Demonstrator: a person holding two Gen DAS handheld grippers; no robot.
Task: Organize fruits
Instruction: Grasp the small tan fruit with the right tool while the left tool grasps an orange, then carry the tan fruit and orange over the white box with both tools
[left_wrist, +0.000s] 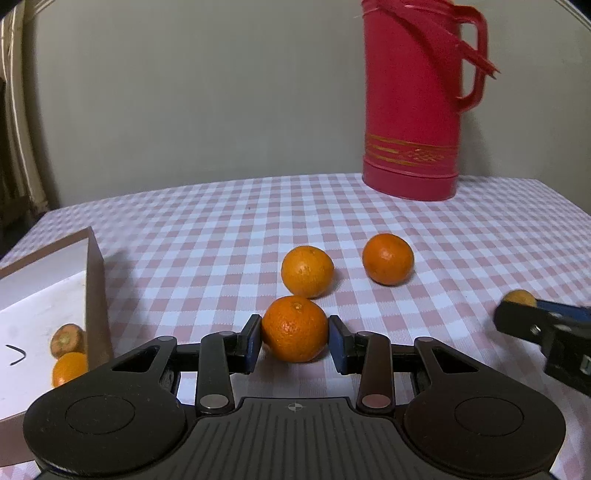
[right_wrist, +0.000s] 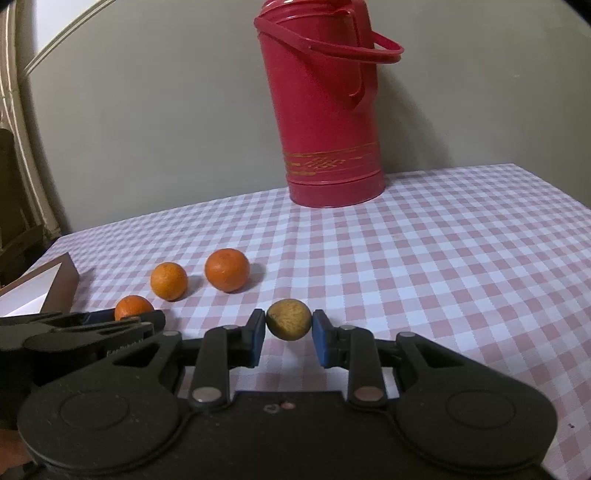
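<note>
Left hand-held gripper (left_wrist: 294, 339) clamps a mandarin (left_wrist: 294, 328) low over the checked surface (left_wrist: 443, 258), beside the box (left_wrist: 94, 295). Right hand-held gripper (right_wrist: 289, 334) pinches a small yellowish fruit (right_wrist: 289, 319). Two oranges (left_wrist: 307, 271) lie just beyond on the cloth.

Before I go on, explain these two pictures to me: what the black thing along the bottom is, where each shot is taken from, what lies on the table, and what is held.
Each picture comes from a camera on a hand-held two-finger clamp, looking forward along its fingers. A person carries one in each hand.

In the left wrist view, the left gripper has its blue pads against a round orange mandarin. In the right wrist view, the right gripper is shut on a smaller yellowish-brown fruit.

On the pink-and-white checked tablecloth lie two more loose mandarins, and a tall red plastic flask stands at the back. A shallow cardboard box on the left already holds fruit.
</note>
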